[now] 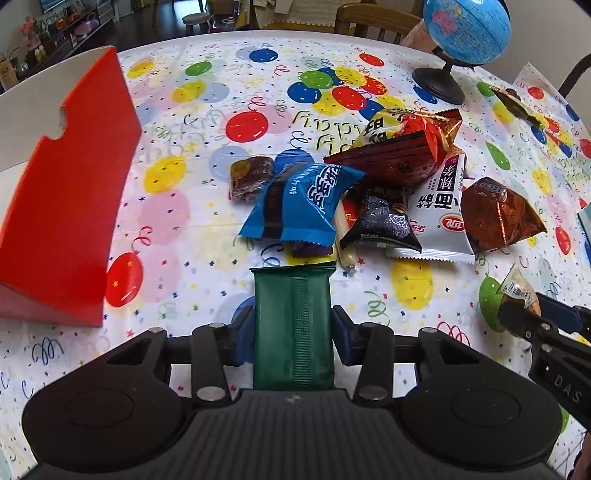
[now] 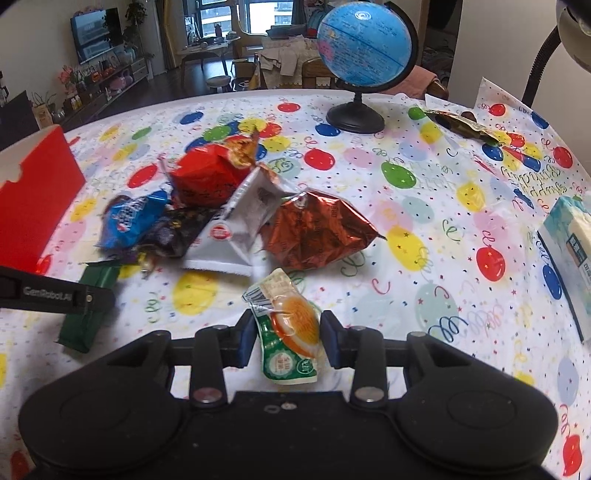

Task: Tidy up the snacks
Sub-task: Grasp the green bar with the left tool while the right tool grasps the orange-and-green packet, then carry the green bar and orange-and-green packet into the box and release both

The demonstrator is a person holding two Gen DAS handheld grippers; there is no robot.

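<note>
Snacks (image 1: 369, 184) lie heaped mid-table on the balloon cloth (image 1: 207, 258), the red box (image 1: 62, 206) to their left. Left gripper (image 1: 293, 332) grasps a green packet (image 1: 293, 325); right gripper (image 2: 288, 332) grasps an orange-and-green packet (image 2: 291, 325).

Box (image 1: 62, 192) left of snack pile (image 1: 369, 184); globe (image 1: 465, 33) probably behind.

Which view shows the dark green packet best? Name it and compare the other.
The left wrist view: the dark green packet sits centred and close between the left gripper fingers, its whole face visible. The right wrist view shows it only at the left edge, partly hidden behind the left gripper.
</note>
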